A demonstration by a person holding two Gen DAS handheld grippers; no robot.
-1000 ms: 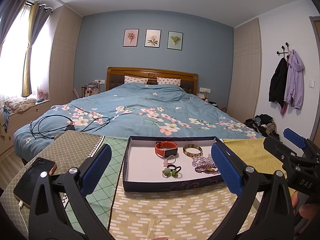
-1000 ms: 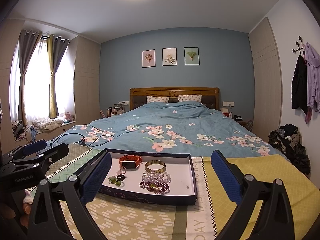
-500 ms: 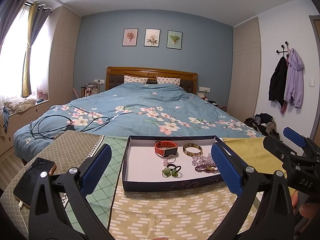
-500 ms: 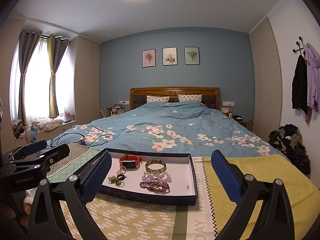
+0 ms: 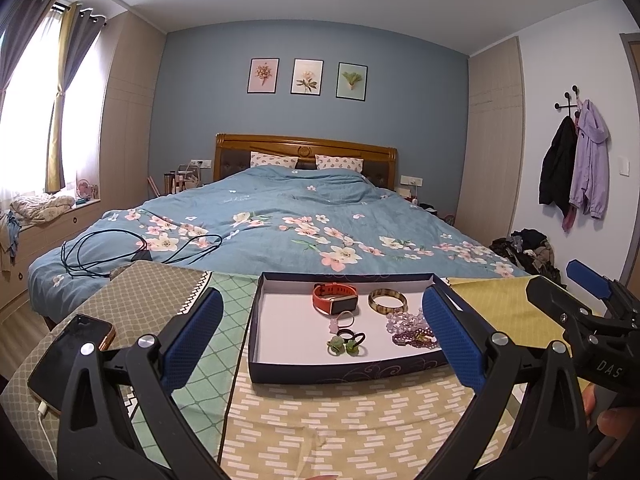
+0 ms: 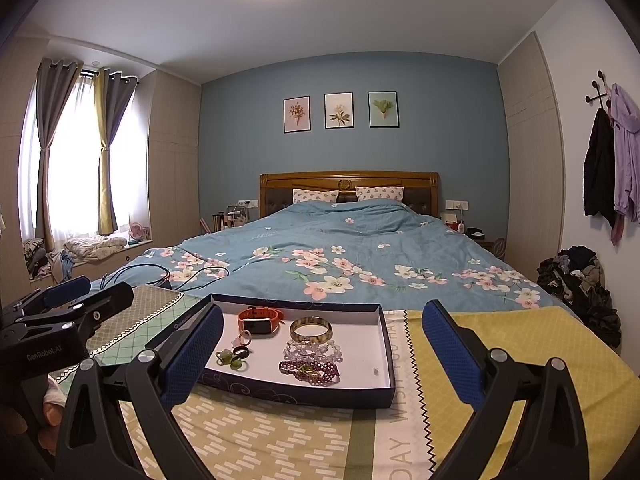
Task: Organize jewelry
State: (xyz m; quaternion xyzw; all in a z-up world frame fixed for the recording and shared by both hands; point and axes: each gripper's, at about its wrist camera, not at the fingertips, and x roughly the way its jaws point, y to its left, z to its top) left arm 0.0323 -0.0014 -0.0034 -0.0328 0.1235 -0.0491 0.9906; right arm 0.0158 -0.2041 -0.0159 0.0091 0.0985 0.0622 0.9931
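Note:
A dark blue tray [image 5: 344, 374] [image 6: 296, 392] with a white floor holds the jewelry: an orange smart band [image 5: 334, 298] [image 6: 260, 320], an amber bangle [image 5: 387, 302] [image 6: 311, 330], a clear bead bracelet [image 6: 314, 352], a purple bead bracelet [image 5: 414, 336] [image 6: 310, 372], small rings [image 5: 346, 318] and green hair ties [image 5: 344, 346] [image 6: 232, 358]. My left gripper [image 5: 322, 340] is open and empty, just short of the tray. My right gripper [image 6: 322, 354] is open and empty, to the tray's right front; it also shows in the left wrist view [image 5: 588, 300].
The tray sits on patterned cloths at the foot of a blue floral bed [image 5: 288, 224]. A phone [image 5: 68, 356] on a charging cable lies at the left. Black cables [image 5: 104, 250] lie on the bed's left side. Clothes are piled on the floor [image 6: 576, 280] at the right.

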